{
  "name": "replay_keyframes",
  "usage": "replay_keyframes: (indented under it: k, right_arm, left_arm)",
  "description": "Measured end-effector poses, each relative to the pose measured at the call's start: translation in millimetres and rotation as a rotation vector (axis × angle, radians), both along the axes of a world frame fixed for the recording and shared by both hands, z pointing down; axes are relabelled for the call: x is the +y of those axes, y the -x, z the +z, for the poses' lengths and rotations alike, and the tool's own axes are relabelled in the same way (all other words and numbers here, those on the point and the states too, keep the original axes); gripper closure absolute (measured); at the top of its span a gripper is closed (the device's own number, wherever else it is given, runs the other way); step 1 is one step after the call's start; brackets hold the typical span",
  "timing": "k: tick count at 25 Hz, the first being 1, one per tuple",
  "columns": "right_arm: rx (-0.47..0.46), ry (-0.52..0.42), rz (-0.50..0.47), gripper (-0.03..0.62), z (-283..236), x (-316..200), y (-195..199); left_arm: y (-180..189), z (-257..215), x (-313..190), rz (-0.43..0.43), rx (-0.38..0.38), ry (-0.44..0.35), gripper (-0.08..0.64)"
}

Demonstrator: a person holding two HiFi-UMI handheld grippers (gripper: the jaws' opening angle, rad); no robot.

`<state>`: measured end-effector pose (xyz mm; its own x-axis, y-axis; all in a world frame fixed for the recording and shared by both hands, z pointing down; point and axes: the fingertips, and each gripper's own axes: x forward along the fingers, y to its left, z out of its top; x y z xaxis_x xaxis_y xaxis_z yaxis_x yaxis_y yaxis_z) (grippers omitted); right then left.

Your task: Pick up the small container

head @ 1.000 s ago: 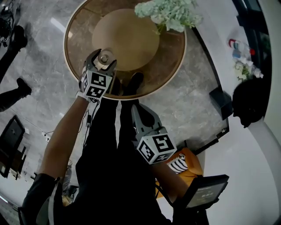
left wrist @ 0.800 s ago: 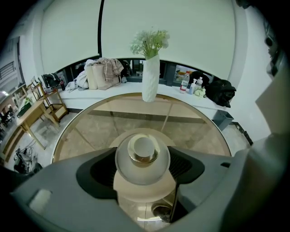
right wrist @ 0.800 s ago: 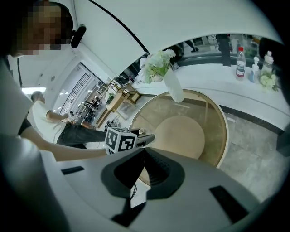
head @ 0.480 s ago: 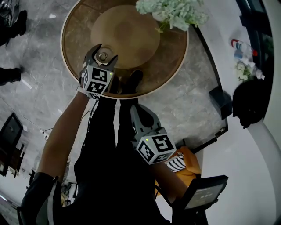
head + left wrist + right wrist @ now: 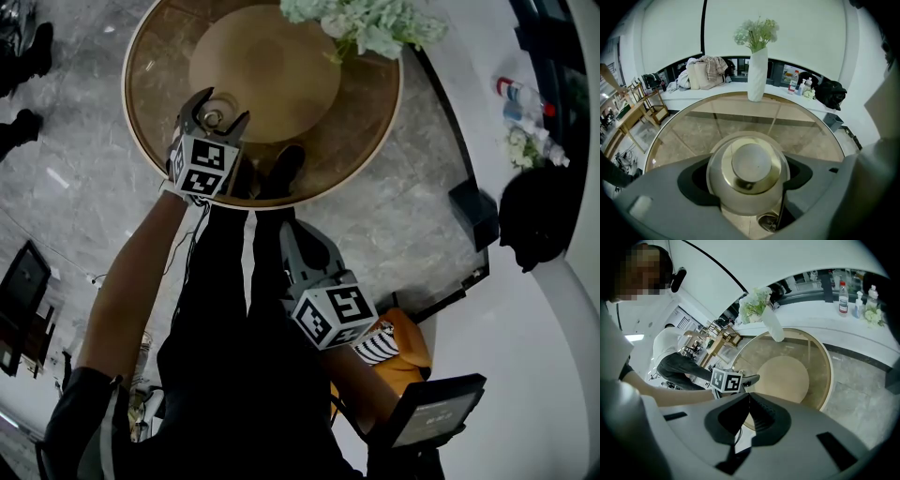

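Head view: the round glass-topped table w/ gold rim (image 5: pixel 392 105) fills the top of frame. The small round silvery-gold metal container w/ a domed lid (image 5: pixel 213 118) sits toward the table's 8 o'clock edge, right between the fingers of the left gripper (image 5: pixel 214 114). The right gripper (image 5: pixel 295 239) hangs off the table at approx 5 o'clock from the container, well apart, over the person's legs. So the left is the working side.

Left gripper view: left gripper (image 5: pixel 747 183) has its fingers (image 5: pixel 686 185) narrowed onto the container (image 5: pixel 747 171), one at 9 o'clock and one at 3 o'clock of its body, both touching. The lid faces the camera. The container is round, w/ no long axis, so grip angle matters little. A reflection shows in the glass at 6 o'clock. Can't tell if the base is clear of the table (image 5: pixel 693 136). Next move is prob. a straight lift. The white vase w/ pale flowers (image 5: pixel 757 75) stands at 12 o'clock, far side.

Right gripper view: right gripper (image 5: pixel 751 411) has its fingers pressed together w/ nothing between. The left gripper (image 5: pixel 740 379) shows at 11 o'clock, over the table (image 5: pixel 824 376).
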<state>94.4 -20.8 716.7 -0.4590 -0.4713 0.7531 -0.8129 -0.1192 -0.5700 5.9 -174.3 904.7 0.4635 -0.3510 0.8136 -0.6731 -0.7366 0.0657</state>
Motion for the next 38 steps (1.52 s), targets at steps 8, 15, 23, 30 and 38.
replay_keyframes:
  k: [8,15,23,30,38]
  right_arm:
    - [-0.006,0.007,0.012,0.584,2,2,-3]
    - [-0.006,0.008,0.019,0.584,2,6,-7]
    - [-0.004,0.005,0.022,0.584,1,5,-8]
    - [-0.009,-0.012,0.026,0.584,-9,3,9]
    - [-0.008,-0.067,0.028,0.584,-40,-11,9]
  left_arm:
    - [0,0,-1,-0.012,-0.01,0.007,0.227]
    - [-1,0,-1,-0.021,-0.012,0.003,0.227]
    - [1,-1,0,-0.055,-0.018,0.014,0.222]
    - [14,-22,4,-0.084,0.036,0.042,0.222]
    - [20,-84,3,-0.143,0.089,0.042,0.222]
